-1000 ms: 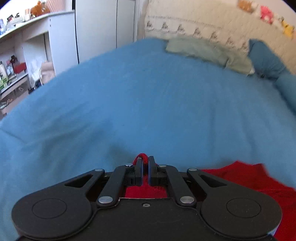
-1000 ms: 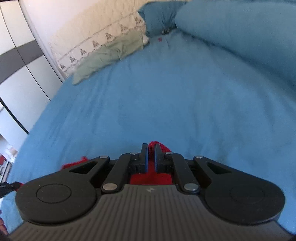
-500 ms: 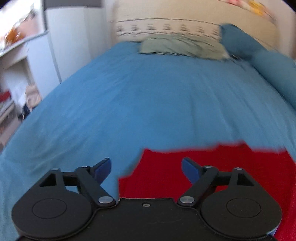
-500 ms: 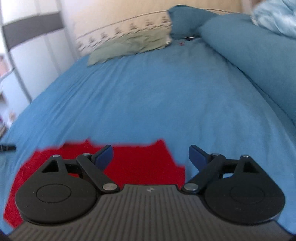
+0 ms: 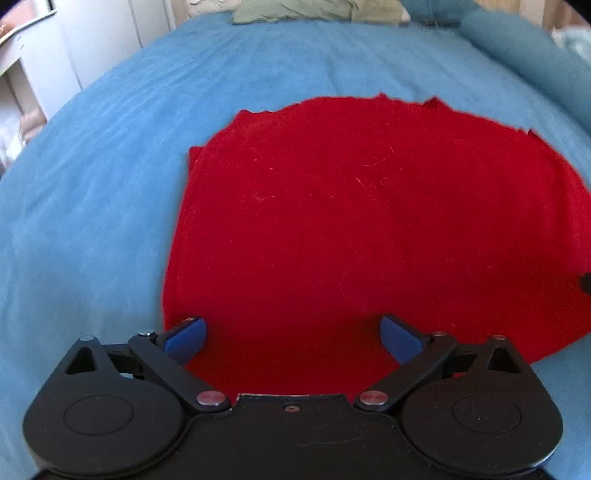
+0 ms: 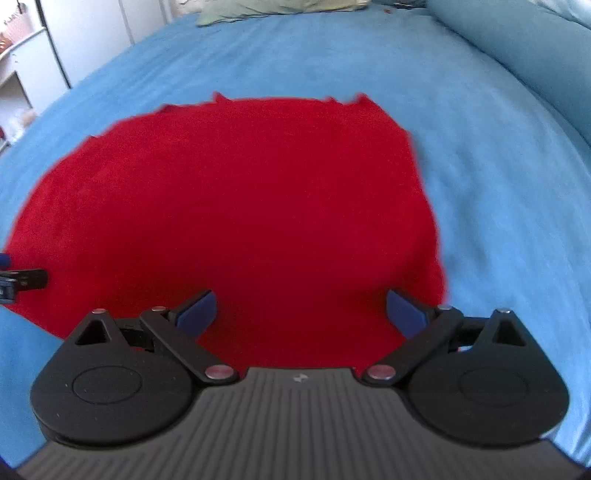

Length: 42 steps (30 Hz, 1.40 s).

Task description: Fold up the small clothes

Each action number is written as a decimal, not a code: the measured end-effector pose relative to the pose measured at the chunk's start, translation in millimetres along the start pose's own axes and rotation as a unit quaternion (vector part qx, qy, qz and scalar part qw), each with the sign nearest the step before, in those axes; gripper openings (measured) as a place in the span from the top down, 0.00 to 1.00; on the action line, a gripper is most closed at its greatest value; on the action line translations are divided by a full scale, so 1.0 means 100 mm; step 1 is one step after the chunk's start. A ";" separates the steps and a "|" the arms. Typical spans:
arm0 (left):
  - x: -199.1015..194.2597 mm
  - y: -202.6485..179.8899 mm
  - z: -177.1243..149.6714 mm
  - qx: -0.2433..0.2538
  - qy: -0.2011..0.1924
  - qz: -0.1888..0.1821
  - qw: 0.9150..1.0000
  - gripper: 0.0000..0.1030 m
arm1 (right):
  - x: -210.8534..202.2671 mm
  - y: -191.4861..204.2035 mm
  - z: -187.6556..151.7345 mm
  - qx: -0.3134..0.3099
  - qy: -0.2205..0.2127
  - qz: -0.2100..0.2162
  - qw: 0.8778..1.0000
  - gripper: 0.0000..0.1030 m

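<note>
A red garment (image 5: 369,229) lies flat and folded on the blue bed, with a doubled edge on its left side. It also shows in the right wrist view (image 6: 240,221). My left gripper (image 5: 293,334) is open and empty, above the garment's near left part. My right gripper (image 6: 301,310) is open and empty, above the garment's near right part. A tip of the left gripper (image 6: 22,280) shows at the left edge of the right wrist view.
The blue bedsheet (image 5: 92,192) surrounds the garment. A green pillow (image 5: 314,9) lies at the headboard end. A blue duvet roll (image 6: 517,44) runs along the right side. White cupboards (image 5: 92,40) stand to the left of the bed.
Both grippers were shut on the red garment's edge one second ago. They opened, let it go and drew back, so the folded garment now lies flat in full view.
</note>
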<state>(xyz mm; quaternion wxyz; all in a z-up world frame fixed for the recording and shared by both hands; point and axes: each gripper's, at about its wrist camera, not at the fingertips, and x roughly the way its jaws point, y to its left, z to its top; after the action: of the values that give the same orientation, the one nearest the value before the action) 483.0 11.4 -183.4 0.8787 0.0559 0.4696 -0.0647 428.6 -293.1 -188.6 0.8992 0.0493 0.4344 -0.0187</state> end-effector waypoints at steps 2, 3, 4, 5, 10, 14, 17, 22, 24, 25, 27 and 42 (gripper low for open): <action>-0.01 -0.02 -0.03 0.001 -0.002 0.002 1.000 0.00 | -0.05 -0.10 -0.08 0.016 -0.014 0.010 1.000 0.00; -0.01 -0.04 -0.04 0.004 -0.002 0.005 1.000 0.00 | -0.06 -0.15 -0.10 0.020 -0.014 0.015 1.000 0.00; -0.01 -0.05 -0.03 0.006 -0.001 0.009 1.000 0.00 | -0.07 -0.17 -0.10 0.018 -0.014 0.018 1.000 0.00; 0.00 -0.07 -0.01 0.007 -0.001 0.013 1.000 0.00 | -0.07 -0.18 -0.07 0.015 -0.011 0.018 1.000 0.00; -0.16 -0.20 0.08 0.032 -0.020 0.046 0.998 0.00 | -0.17 -0.29 0.02 0.002 0.007 0.019 1.000 0.00; -0.41 -0.33 0.21 0.031 -0.049 0.019 0.998 0.00 | -0.33 -0.45 0.13 0.047 0.023 -0.022 0.998 0.00; -0.41 -0.47 0.35 0.029 -0.057 0.000 0.998 0.00 | -0.31 -0.63 0.28 0.109 0.012 0.029 0.994 0.00; -0.19 -0.68 0.52 0.020 -0.055 -0.013 0.998 0.00 | 0.09 -0.73 0.43 0.135 0.037 0.052 0.989 0.03; -0.12 -0.77 0.55 0.018 -0.049 -0.018 0.998 0.00 | 0.15 -0.79 0.44 0.145 0.018 0.063 0.987 0.06; -0.05 -0.80 0.59 0.019 -0.046 -0.020 0.999 0.00 | 0.17 -0.82 0.45 0.145 0.012 0.068 0.987 0.11; 0.06 -0.87 0.62 0.022 -0.038 -0.022 0.999 0.00 | 0.19 -0.83 0.47 0.130 0.003 0.078 0.988 0.21; 0.47 -0.94 0.76 0.032 0.036 -0.033 0.998 0.00 | -0.24 -0.39 1.11 0.078 0.022 0.109 0.991 0.72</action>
<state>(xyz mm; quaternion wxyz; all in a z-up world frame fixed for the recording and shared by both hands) 555.8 -96.3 -183.9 0.8563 0.0705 0.5004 -0.1065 496.9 -343.8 -104.0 0.8796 0.1665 0.4431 0.0468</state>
